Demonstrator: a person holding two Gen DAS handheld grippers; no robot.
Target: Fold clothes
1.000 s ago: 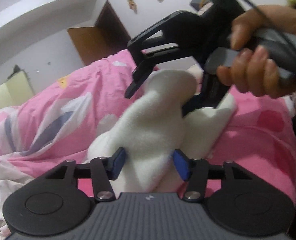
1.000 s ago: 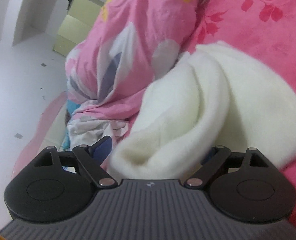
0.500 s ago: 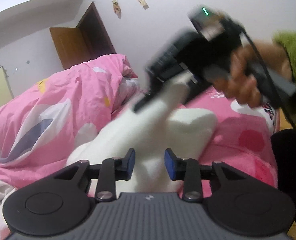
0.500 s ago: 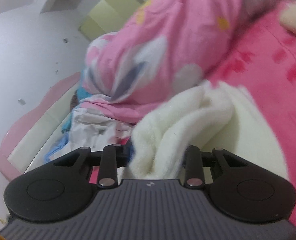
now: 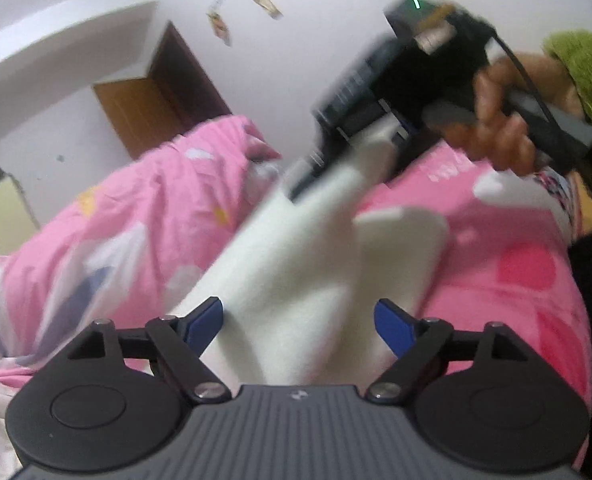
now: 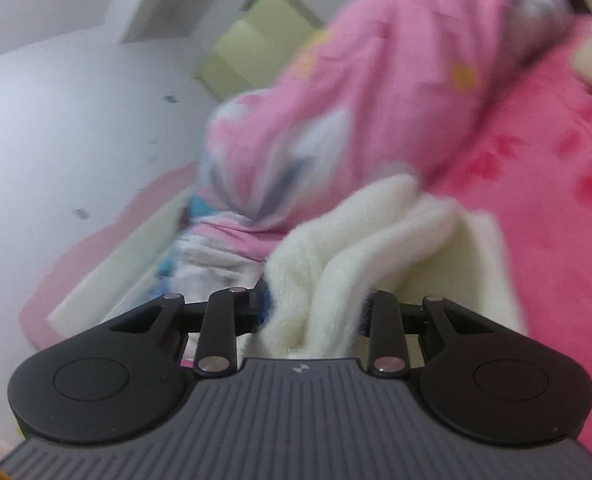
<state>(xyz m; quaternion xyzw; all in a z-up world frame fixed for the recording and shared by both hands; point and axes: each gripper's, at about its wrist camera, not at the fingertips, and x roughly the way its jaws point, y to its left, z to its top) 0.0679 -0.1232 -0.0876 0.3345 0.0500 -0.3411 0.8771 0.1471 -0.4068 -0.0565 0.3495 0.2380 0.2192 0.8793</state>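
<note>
- Left gripper (image 5: 297, 320): blue pads (image 5: 204, 322) spread wide apart, white fleece garment (image 5: 296, 280) lying loose between them, touching neither pad clearly.
- Right gripper (image 6: 311, 320): fingers drawn close together and clamped on a bunched fold of the same white fleece garment (image 6: 335, 272).
- Seen from the left wrist view: right gripper (image 5: 379, 136) raised above the bed, gripped by a hand (image 5: 499, 120) in a green fuzzy sleeve (image 5: 583, 80).
- Garment stretched as a long band, long axis running from the left gripper's front up and away to the raised right gripper; far end highest, near end low.
- A second flap (image 5: 407, 248) hanging off to the right, resting on the pink bedsheet (image 5: 507, 280).
- Beyond, to the left: crumpled pink floral quilt (image 5: 116, 232), brown door (image 5: 156, 108), white wall.
- Both views blurred by motion.
</note>
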